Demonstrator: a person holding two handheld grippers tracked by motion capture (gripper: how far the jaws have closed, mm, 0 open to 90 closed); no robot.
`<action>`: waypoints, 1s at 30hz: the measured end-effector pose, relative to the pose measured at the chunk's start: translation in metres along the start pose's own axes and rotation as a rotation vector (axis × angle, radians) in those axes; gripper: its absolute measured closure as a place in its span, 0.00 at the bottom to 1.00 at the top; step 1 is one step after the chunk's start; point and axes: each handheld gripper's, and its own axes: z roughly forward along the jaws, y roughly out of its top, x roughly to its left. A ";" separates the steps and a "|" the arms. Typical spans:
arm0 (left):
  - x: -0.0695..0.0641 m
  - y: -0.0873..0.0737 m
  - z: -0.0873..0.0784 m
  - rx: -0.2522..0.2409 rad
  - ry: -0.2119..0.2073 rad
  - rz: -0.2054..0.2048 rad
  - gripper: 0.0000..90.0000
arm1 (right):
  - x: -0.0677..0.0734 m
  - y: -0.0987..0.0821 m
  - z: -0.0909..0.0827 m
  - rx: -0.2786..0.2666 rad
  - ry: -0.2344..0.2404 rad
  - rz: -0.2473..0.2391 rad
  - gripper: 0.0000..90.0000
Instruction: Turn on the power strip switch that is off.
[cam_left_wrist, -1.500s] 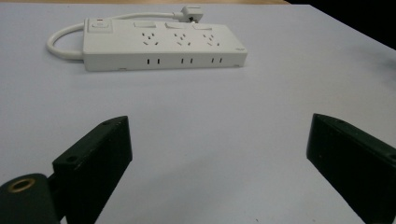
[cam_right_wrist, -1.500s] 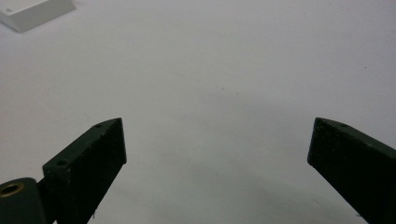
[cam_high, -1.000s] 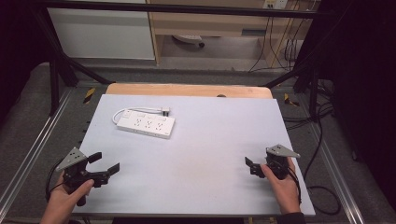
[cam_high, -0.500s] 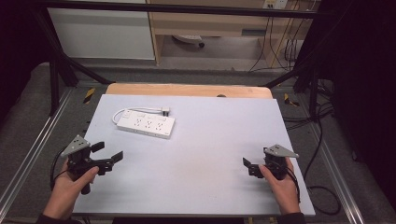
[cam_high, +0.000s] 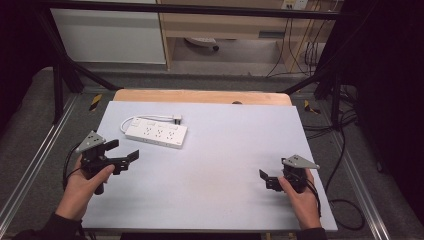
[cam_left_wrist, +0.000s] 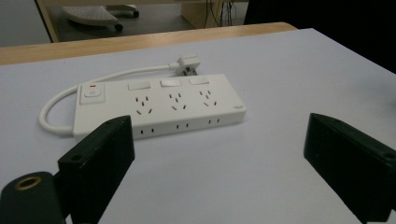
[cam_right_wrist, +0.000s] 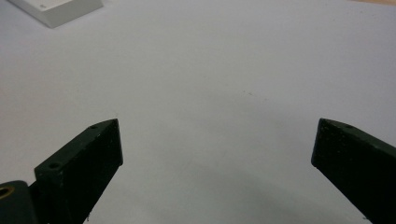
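Flat on the far-left part of the surface (cam_high: 225, 165), white power strip (cam_high: 156, 134) just ahead of the left claw (cam_high: 123, 151), wide and empty, well apart from the right claw (cam_high: 265, 180), also wide and empty.

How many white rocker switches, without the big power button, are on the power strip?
3, in a row along the far top edge of the power strip: left, middle, right.

I see a white power strip (cam_high: 156, 133) lying flat at the table's far left; its cord (cam_left_wrist: 100, 80) loops behind, plug unconnected.
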 end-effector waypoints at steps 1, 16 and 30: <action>-0.001 0.002 0.002 0.004 -0.001 0.010 0.10 | 0.000 0.000 0.000 -0.001 -0.001 -0.001 0.03; 0.005 0.026 0.027 0.022 0.018 0.030 0.10 | 0.000 0.000 0.000 0.007 -0.005 0.001 0.03; 0.004 0.040 0.058 0.067 0.020 0.053 0.10 | -0.001 0.000 -0.001 -0.002 -0.003 0.008 0.03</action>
